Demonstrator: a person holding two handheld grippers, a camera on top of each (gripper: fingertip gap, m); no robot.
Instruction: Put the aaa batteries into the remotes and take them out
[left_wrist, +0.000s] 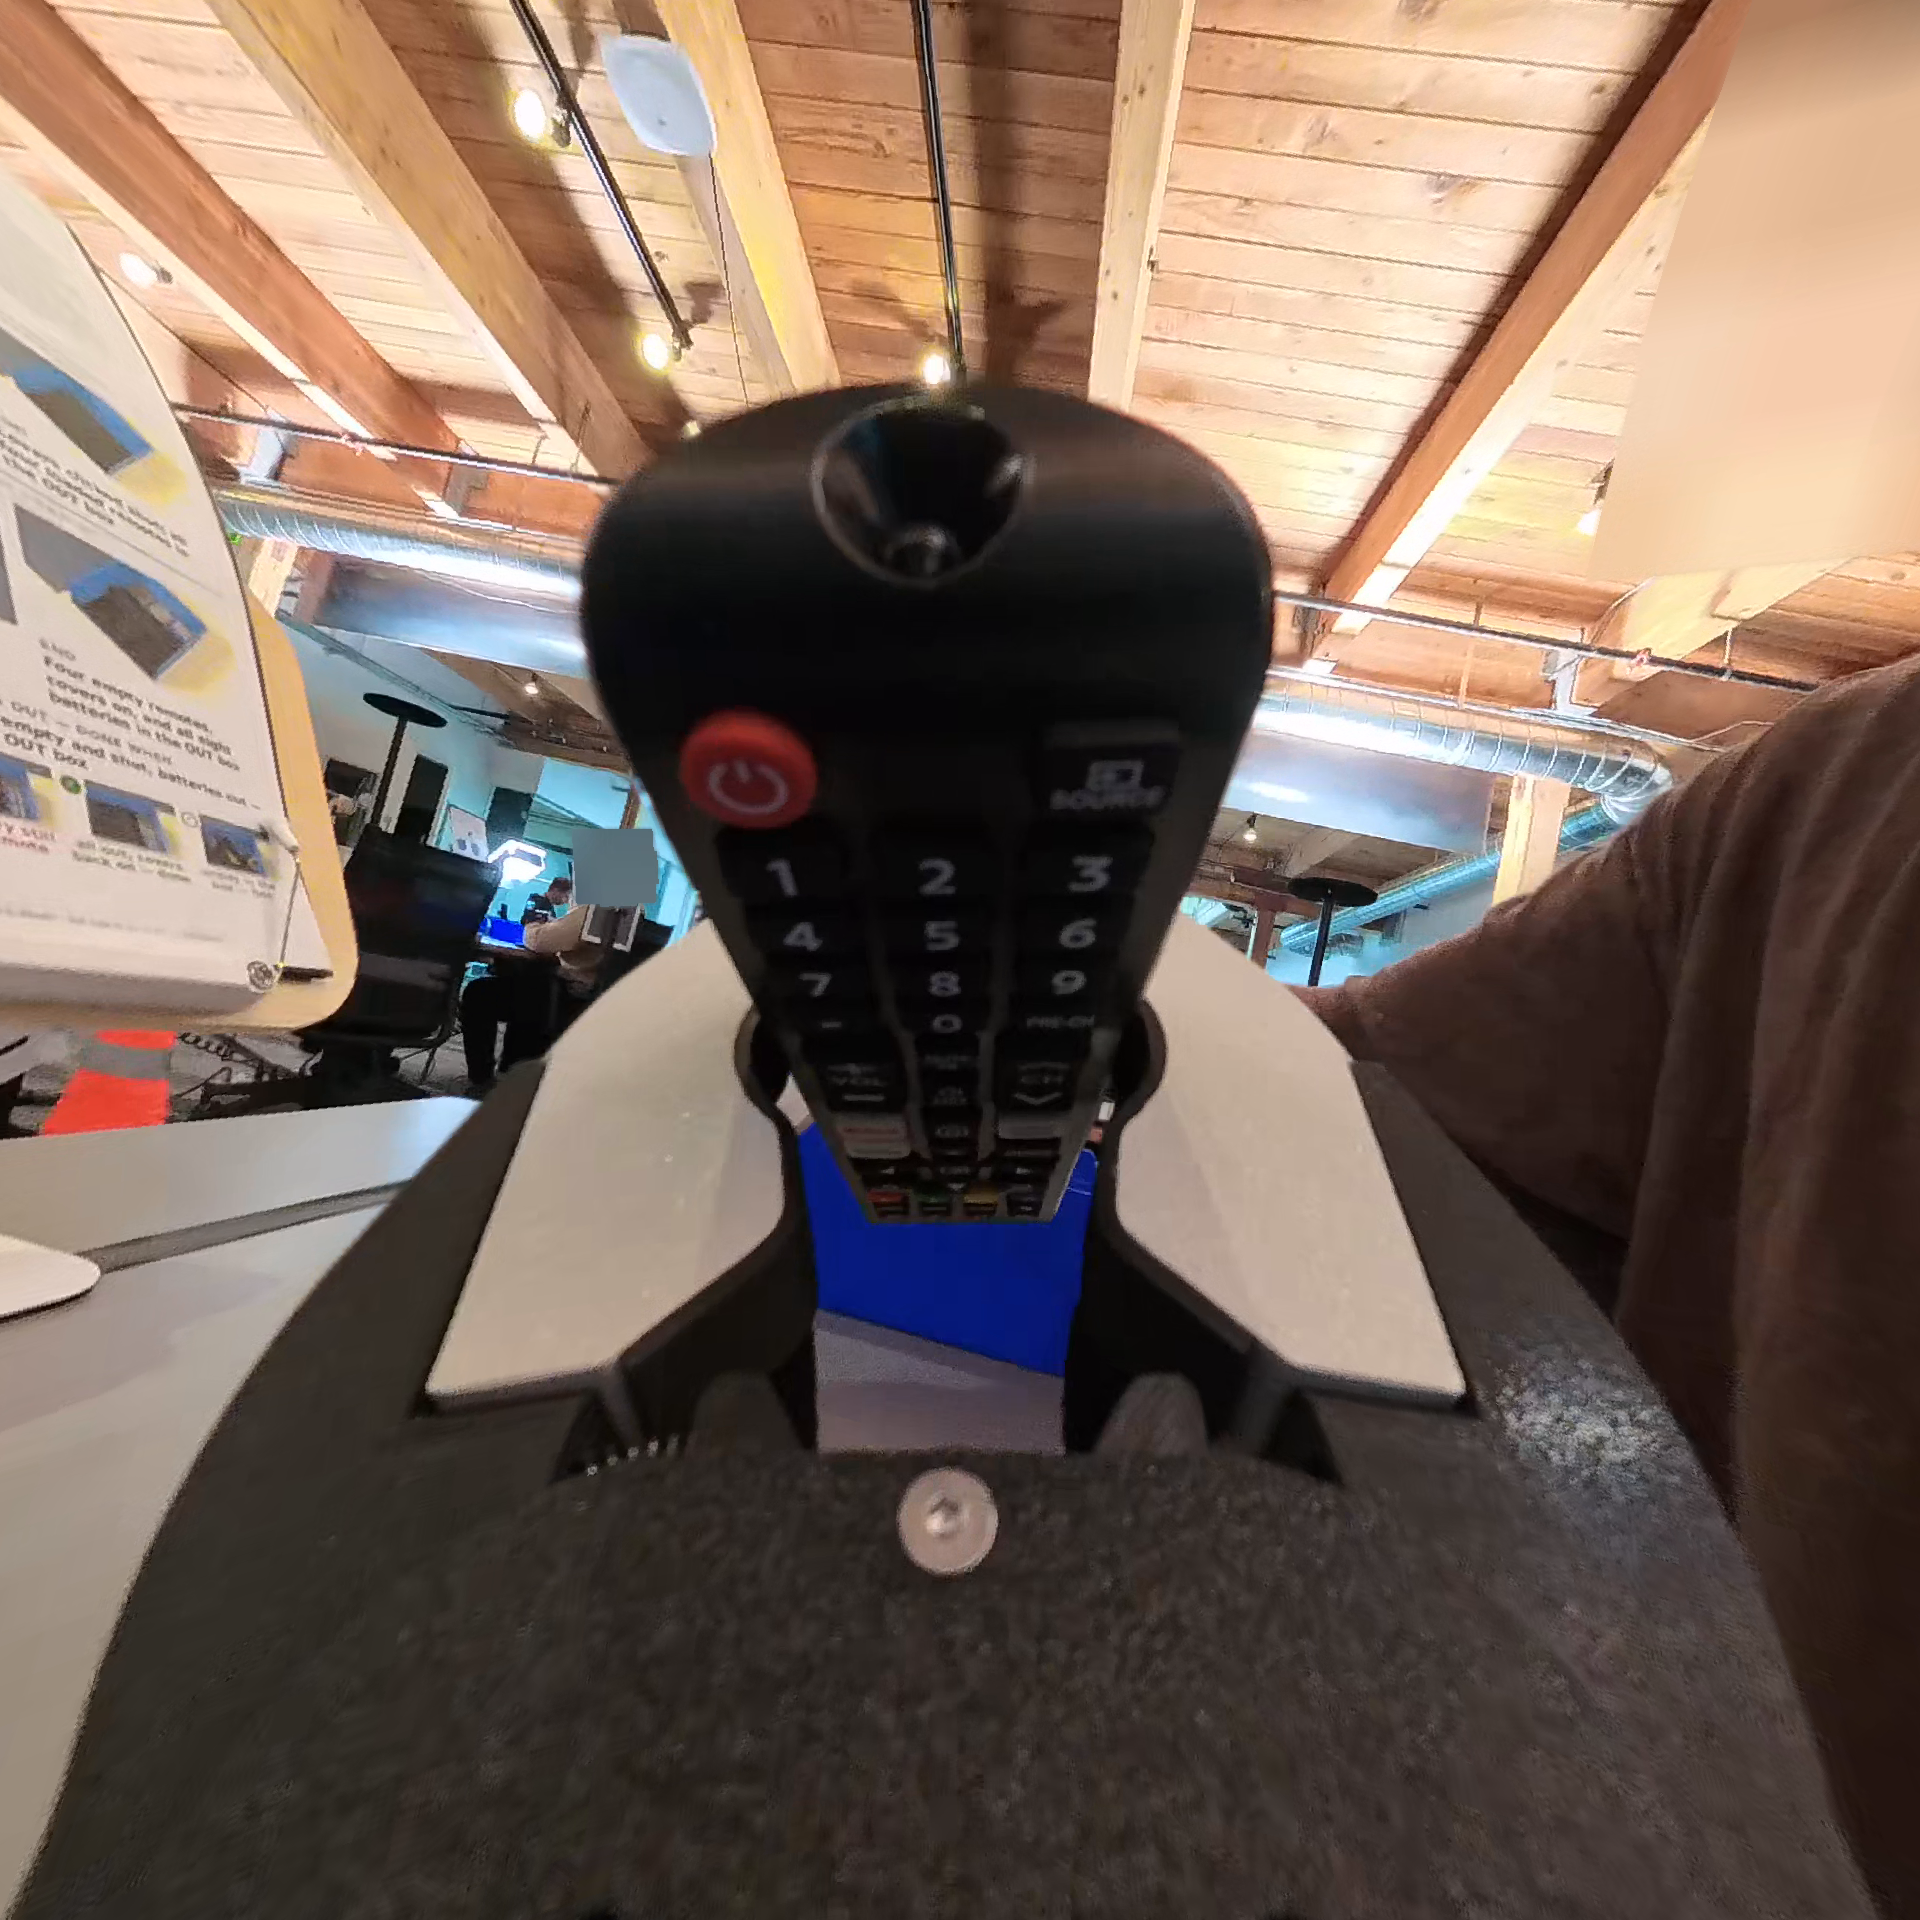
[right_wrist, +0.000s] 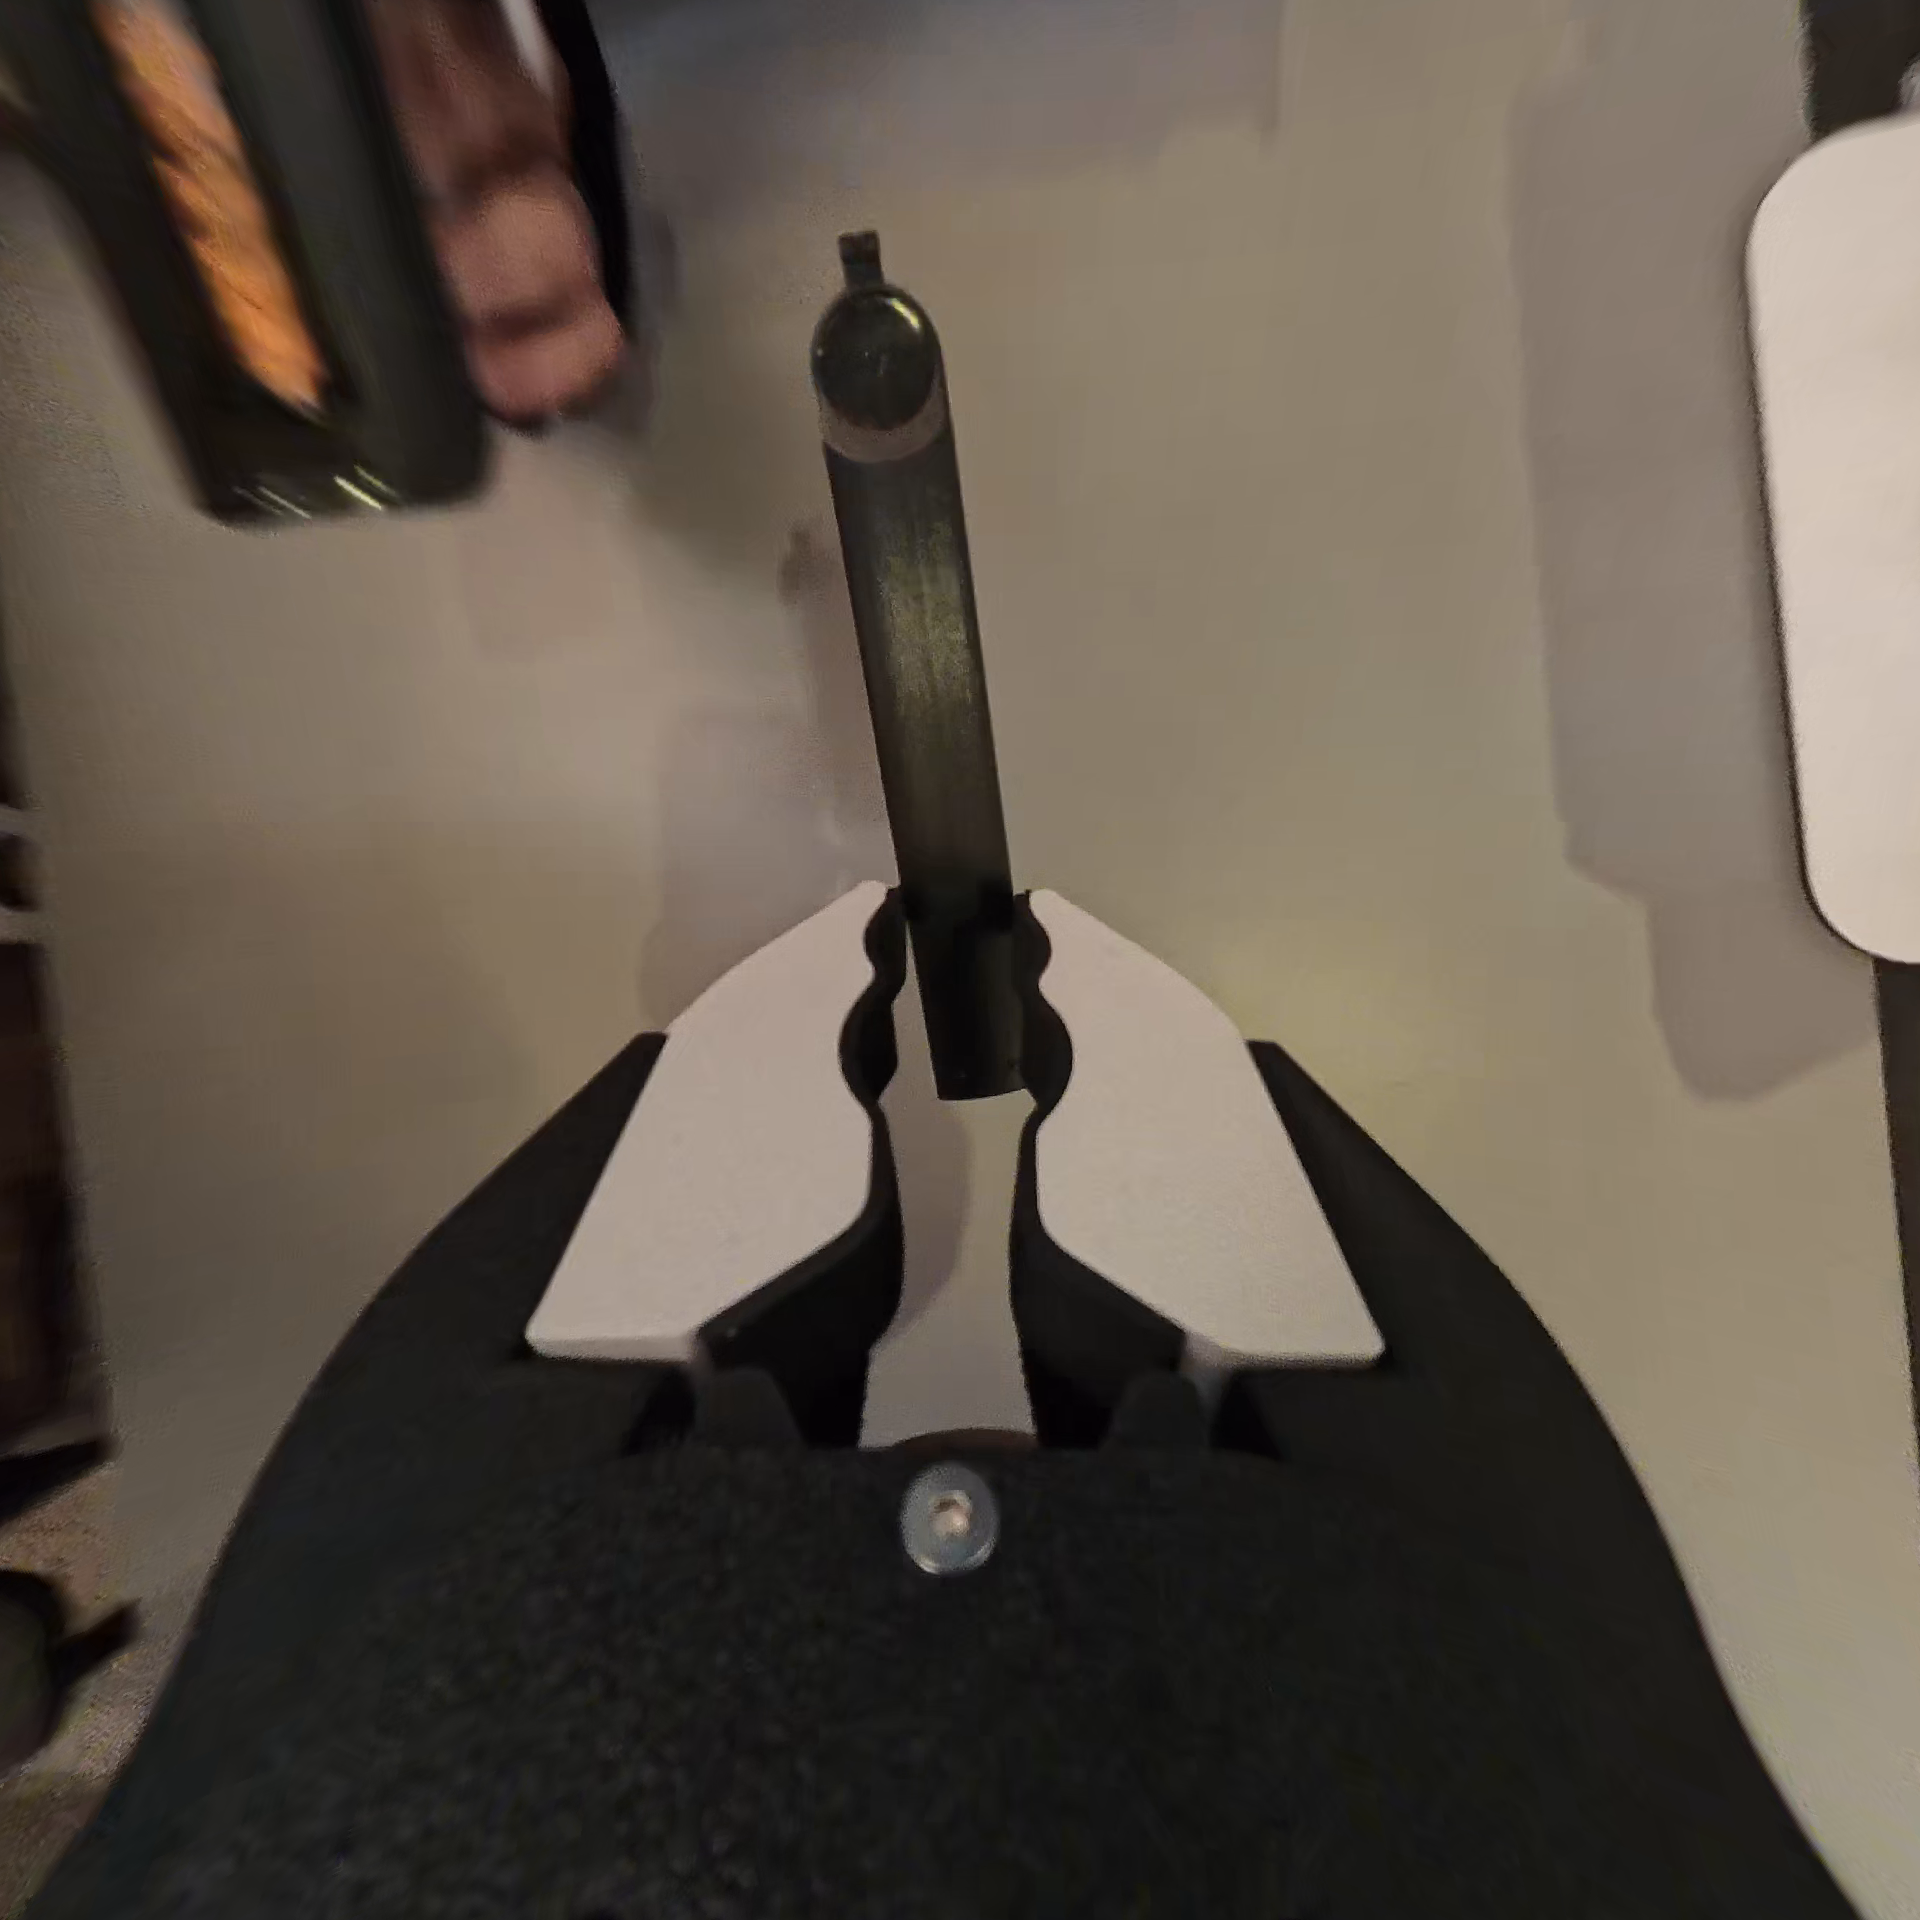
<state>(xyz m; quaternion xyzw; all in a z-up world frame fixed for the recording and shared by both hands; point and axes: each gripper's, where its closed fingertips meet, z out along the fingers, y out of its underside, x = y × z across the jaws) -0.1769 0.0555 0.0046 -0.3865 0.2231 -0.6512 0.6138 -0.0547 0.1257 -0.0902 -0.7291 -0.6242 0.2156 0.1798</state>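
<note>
Remote control (left_wrist: 925, 790), black plastic with a red power button and numbered keys, stands upright between the jaws of the left gripper (left_wrist: 940, 1049), which pinch its lower body; its upper end rises free toward the timber ceiling, with open air on both sides. A brown sleeve (left_wrist: 1683, 1039) crowds the right edge, and a blue box (left_wrist: 945, 1288) shows only partly behind the remote. The right gripper (right_wrist: 956, 997) pinches the near end of a slim dark battery cover (right_wrist: 920, 665), seen edge-on over the pale desk (right_wrist: 1351, 623). A blurred hand (right_wrist: 520, 301) is cut off top left.
</note>
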